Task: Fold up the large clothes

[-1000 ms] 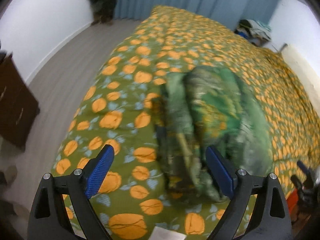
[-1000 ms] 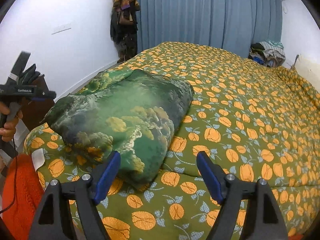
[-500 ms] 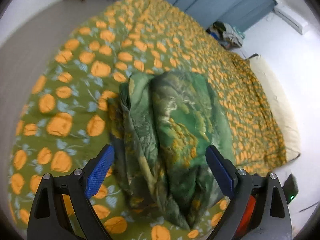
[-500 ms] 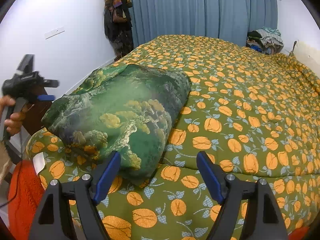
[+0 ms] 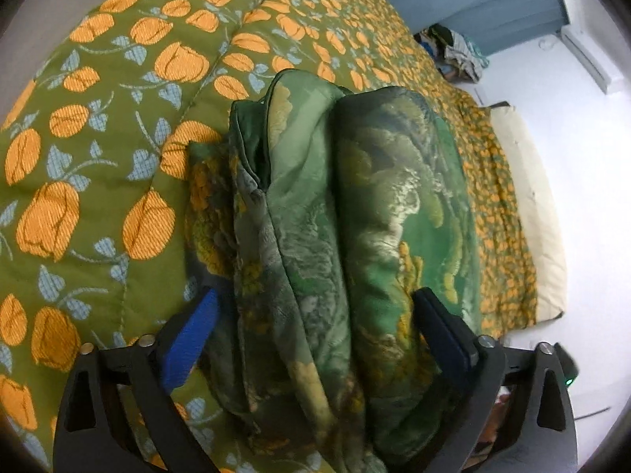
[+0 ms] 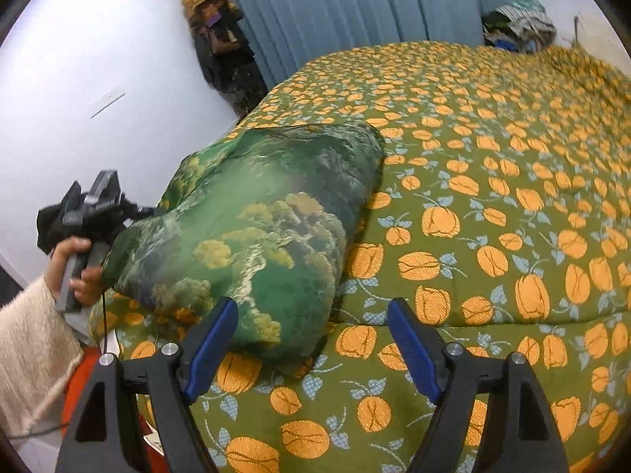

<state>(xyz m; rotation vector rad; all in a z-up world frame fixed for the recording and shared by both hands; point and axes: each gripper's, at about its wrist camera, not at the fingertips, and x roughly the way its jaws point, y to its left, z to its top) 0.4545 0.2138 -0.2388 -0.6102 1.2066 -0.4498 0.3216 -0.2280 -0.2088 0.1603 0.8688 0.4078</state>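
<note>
left wrist view: left gripper (image 5: pixel 315 339) angled down, jaws opening astride folded green garment (image 5: pixel 355 213); right gripper (image 6: pixel 311 339) jaws open.

The folded garment (image 5: pixel 355 216) is green cloth with a satin sheen. The bedspread (image 6: pixel 493 205) is matt, coarsely woven quilted cloth. The sleeve (image 6: pixel 27 335) is fuzzy cream knit.
</note>
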